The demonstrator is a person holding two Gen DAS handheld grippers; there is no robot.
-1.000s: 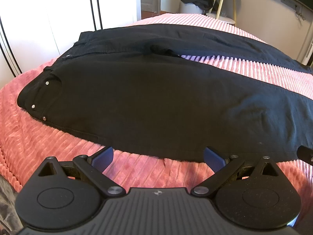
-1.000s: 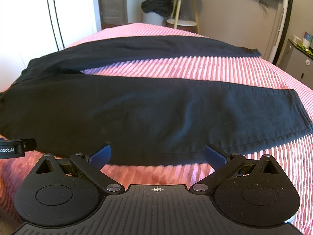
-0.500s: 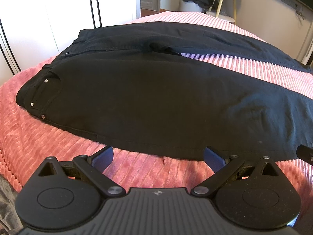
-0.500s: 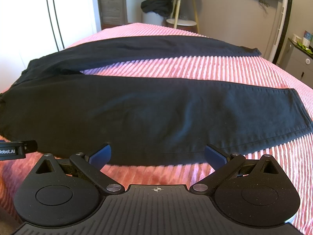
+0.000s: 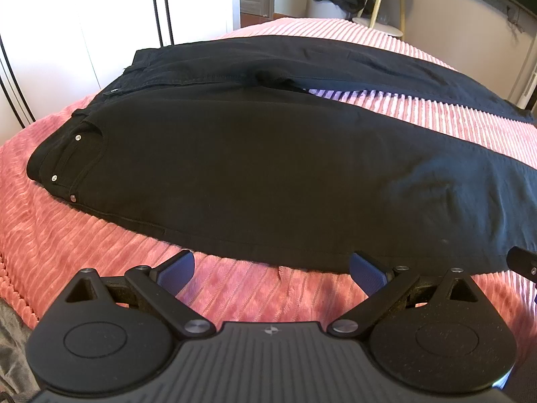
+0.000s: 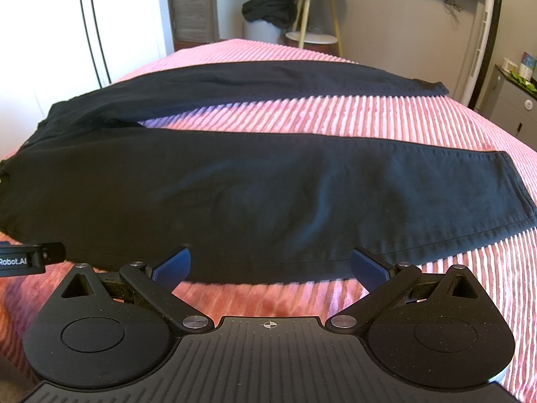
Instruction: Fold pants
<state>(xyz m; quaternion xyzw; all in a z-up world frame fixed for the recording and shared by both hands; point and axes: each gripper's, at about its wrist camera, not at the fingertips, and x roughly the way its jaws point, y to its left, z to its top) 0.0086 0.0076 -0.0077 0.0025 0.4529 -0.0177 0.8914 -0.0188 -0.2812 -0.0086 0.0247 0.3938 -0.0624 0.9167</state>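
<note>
Black pants (image 5: 255, 168) lie flat on a pink ribbed bedspread (image 5: 84, 241), waist to the left and legs spread apart to the right. The near leg (image 6: 285, 194) runs across the right wrist view, the far leg (image 6: 268, 80) behind it. My left gripper (image 5: 272, 268) is open and empty, just short of the pants' near edge by the hip. My right gripper (image 6: 270, 267) is open and empty at the near edge of the near leg. The left gripper's tip shows at the left edge of the right wrist view (image 6: 30, 258).
A white wardrobe (image 5: 84, 16) stands beyond the bed on the left. A small side table (image 6: 315, 10) and a stool with dark clothes (image 6: 268, 6) stand behind the bed. A cabinet (image 6: 513, 97) is at the far right.
The left gripper's view has shifted slightly, with the pants' waist sitting a little lower and closer in frame. The right gripper has barely moved. Both stay open.
</note>
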